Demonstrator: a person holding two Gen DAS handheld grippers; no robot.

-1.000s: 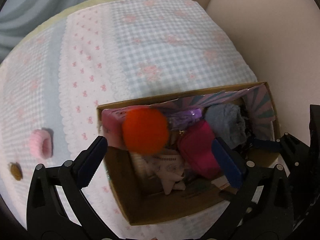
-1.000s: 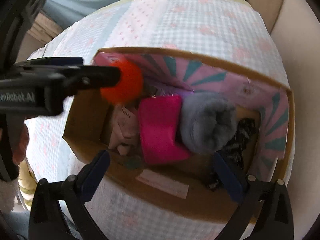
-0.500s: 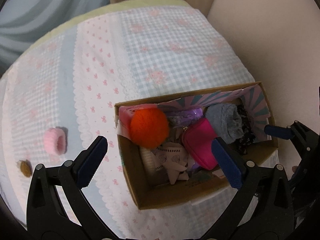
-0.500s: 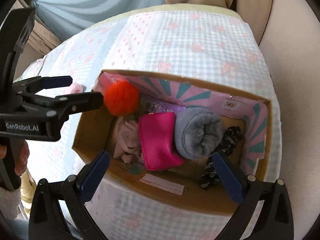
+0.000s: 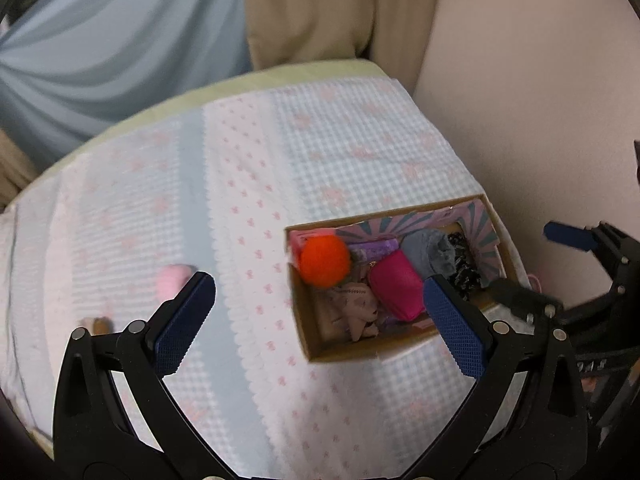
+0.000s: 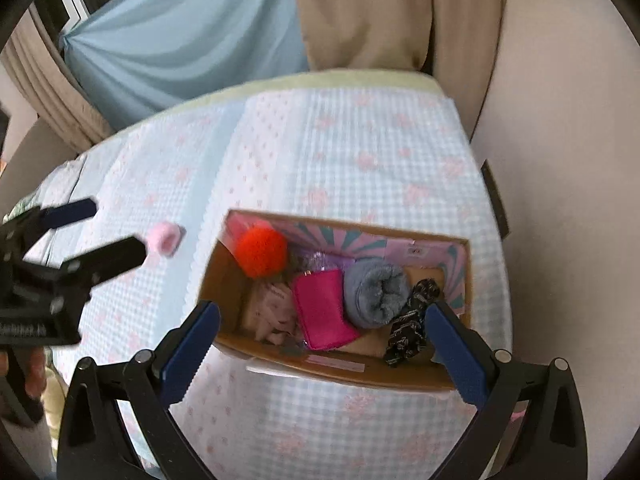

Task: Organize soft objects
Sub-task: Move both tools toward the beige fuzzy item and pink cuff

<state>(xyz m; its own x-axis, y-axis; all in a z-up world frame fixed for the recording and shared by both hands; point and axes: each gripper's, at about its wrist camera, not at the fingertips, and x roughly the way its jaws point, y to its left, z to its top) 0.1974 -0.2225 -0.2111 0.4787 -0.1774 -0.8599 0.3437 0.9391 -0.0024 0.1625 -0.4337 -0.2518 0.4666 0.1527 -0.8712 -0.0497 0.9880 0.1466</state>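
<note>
A cardboard box point(image 5: 304, 332) point(image 6: 340, 376) sits on the checked bedspread at the right. Inside lie an orange pom-pom point(image 5: 324, 260) point(image 6: 262, 252), a magenta pouch point(image 5: 396, 284) point(image 6: 320, 308), a rolled grey cloth point(image 5: 428, 252) point(image 6: 376, 294), a black patterned scrunchie point(image 5: 464, 268) point(image 6: 408, 328) and a pale crumpled cloth point(image 5: 356, 308) point(image 6: 272, 312). A pink scrunchie point(image 5: 172, 280) point(image 6: 164, 238) lies on the bedspread left of the box. My left gripper point(image 5: 316, 292) point(image 6: 108, 228) hovers open and empty between the two. My right gripper point(image 6: 322, 312) point(image 5: 536, 264) is open and empty above the box's near side.
A small brown item point(image 5: 98, 324) lies left of the pink scrunchie. A pale wall point(image 6: 560, 160) runs close along the bed's right side. Beige curtain point(image 5: 320, 12) and blue fabric point(image 6: 180, 40) hang behind. A hand point(image 6: 32, 372) holds the left gripper.
The orange pom-pom has dropped from between my left gripper's fingers into the box's left corner. Both grippers have pulled back and up, and the left one has swung left towards the pink scrunchie.
</note>
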